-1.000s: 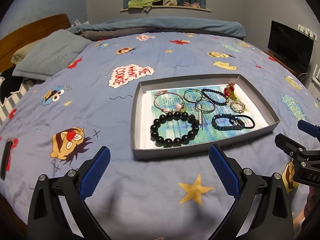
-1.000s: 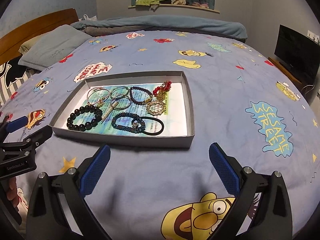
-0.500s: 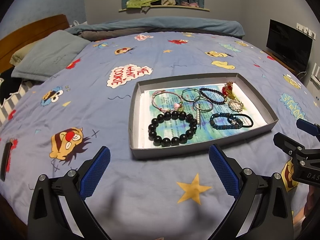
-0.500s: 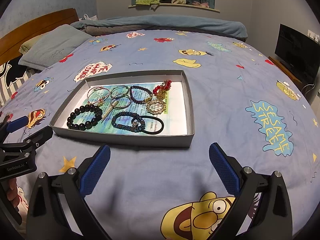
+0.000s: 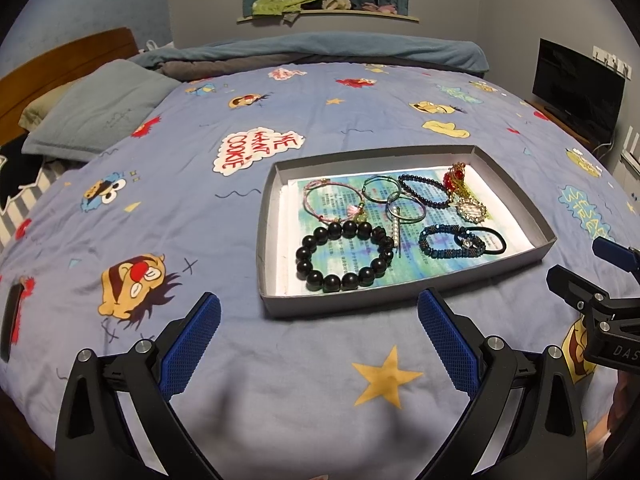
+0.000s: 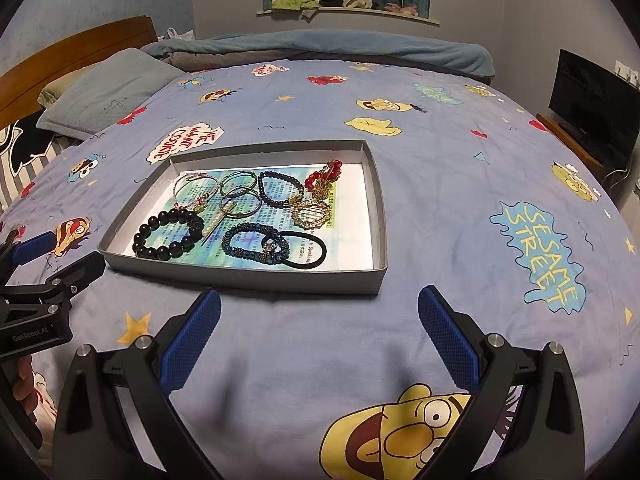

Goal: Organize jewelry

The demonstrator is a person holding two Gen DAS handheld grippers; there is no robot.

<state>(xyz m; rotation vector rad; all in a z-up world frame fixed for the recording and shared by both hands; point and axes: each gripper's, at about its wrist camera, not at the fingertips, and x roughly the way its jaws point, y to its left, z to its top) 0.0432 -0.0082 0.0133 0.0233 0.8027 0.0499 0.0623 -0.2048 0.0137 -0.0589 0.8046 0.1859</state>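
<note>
A shallow grey cardboard tray on the blue cartoon-print bedspread holds a black beaded bracelet and a black elastic hair tie; the right gripper hovers wide apart.

Dim indoor light from overhead, cool and bluish across the bedspread. Brightest on the white paper lining inside the grey tray, slightly washed out near its far edge. Soft, weak shadows only: a faint dark smudge on the cloth below the left gripper and another below the right gripper. Small highlights on the black bead bracelet. Strong fisheye bending in both views, with black vignette corners and the wooden headboard curved. Fairly sharp in the middle; softer and grainy toward the rims. Blank, dark television screen.
</note>
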